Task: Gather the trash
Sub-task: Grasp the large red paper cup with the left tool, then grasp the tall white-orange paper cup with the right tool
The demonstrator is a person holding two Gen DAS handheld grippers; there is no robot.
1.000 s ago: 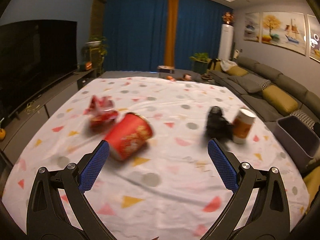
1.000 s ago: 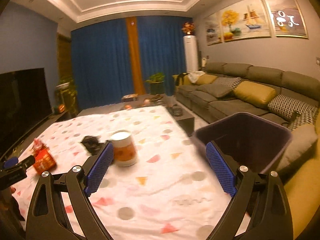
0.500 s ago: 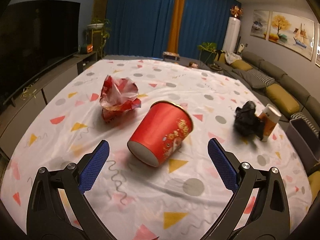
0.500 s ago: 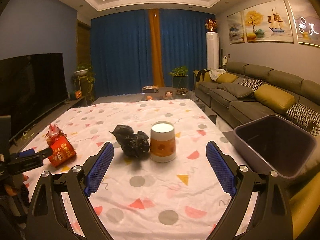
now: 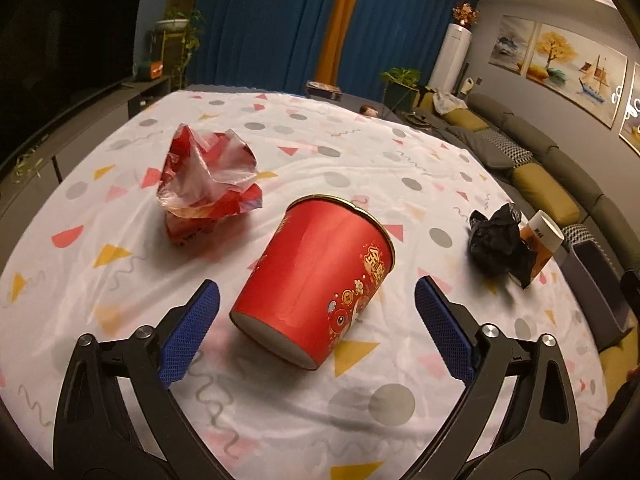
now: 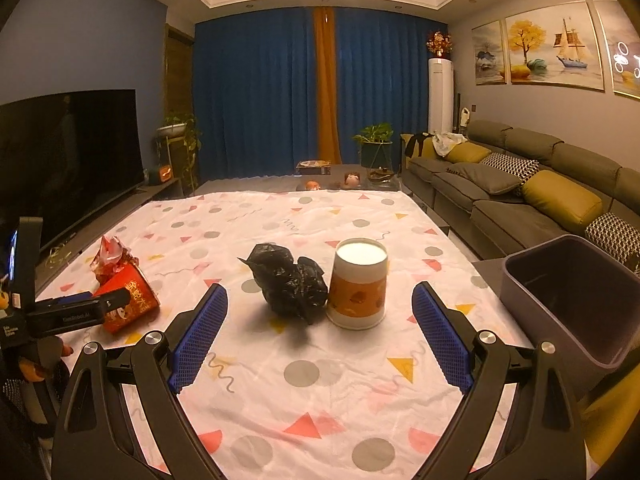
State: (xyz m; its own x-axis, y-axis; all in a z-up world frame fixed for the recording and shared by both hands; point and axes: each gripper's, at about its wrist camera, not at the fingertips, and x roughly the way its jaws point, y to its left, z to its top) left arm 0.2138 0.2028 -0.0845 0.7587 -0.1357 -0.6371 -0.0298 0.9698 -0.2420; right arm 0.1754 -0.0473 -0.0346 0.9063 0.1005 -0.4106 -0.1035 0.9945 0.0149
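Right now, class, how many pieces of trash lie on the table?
4: a red cup on its side, a crumpled red wrapper behind it, a black bag, and a paper cup standing against the bag. Nothing seems hidden.

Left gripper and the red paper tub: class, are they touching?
Apart. The left wrist view shows the left gripper open, tablecloth visible between each blue pad and the red paper tub.

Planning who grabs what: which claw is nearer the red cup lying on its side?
Left. The left claw straddles the red cup, fingers open either side. The right claw faces the black bag, across the table.
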